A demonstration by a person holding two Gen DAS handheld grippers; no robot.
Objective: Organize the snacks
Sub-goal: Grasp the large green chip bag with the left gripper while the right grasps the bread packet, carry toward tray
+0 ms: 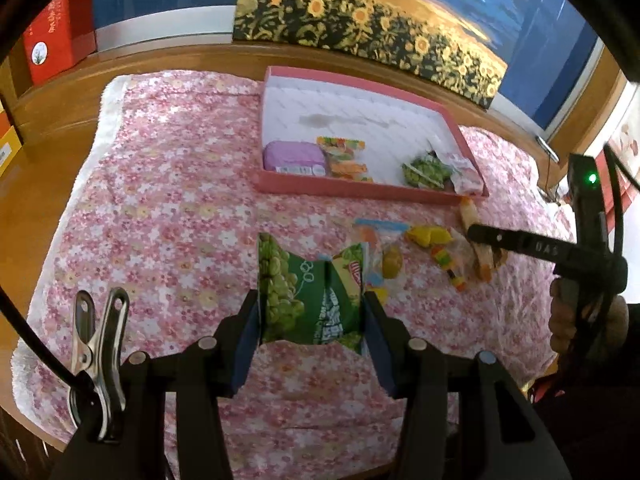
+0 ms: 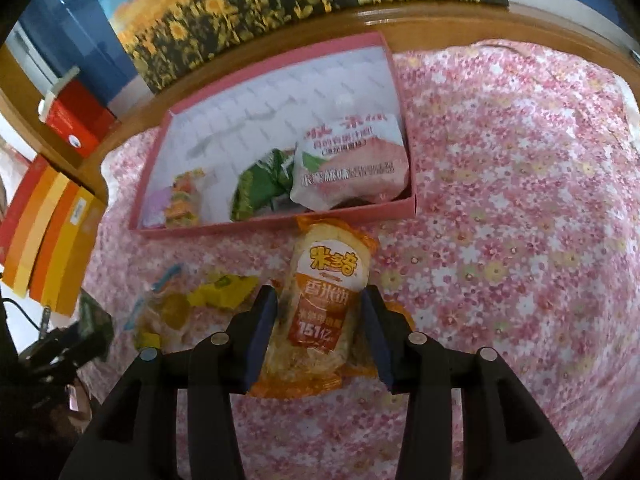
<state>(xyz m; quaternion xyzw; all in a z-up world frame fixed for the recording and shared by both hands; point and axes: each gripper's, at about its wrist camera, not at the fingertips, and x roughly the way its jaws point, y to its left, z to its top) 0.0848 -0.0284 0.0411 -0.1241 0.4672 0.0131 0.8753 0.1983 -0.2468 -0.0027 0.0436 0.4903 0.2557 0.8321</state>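
My left gripper point(image 1: 311, 312) is shut on a green pea snack bag point(image 1: 308, 292), held above the floral cloth. My right gripper point(image 2: 319, 312) has its jaws on both sides of an orange rice-cracker pack point(image 2: 320, 304), touching it; the pack lies on the cloth just in front of the pink box point(image 2: 280, 224). The pink box point(image 1: 360, 190) holds a purple pack point(image 1: 294, 156), a striped candy pack point(image 1: 346, 158), a green bag point(image 1: 426, 170) and a pink-white bag point(image 2: 352, 164). The right gripper also shows in the left wrist view point(image 1: 486, 240).
Loose snacks lie on the cloth between the grippers: a clear bag with yellow pieces point(image 1: 384, 256), a yellow pack point(image 1: 430, 236) and candy point(image 1: 448, 260). A sunflower picture point(image 1: 360, 20) stands behind the box. Red and orange boxes point(image 2: 48, 240) stand at the left. A metal clip point(image 1: 100, 344) hangs by my left gripper.
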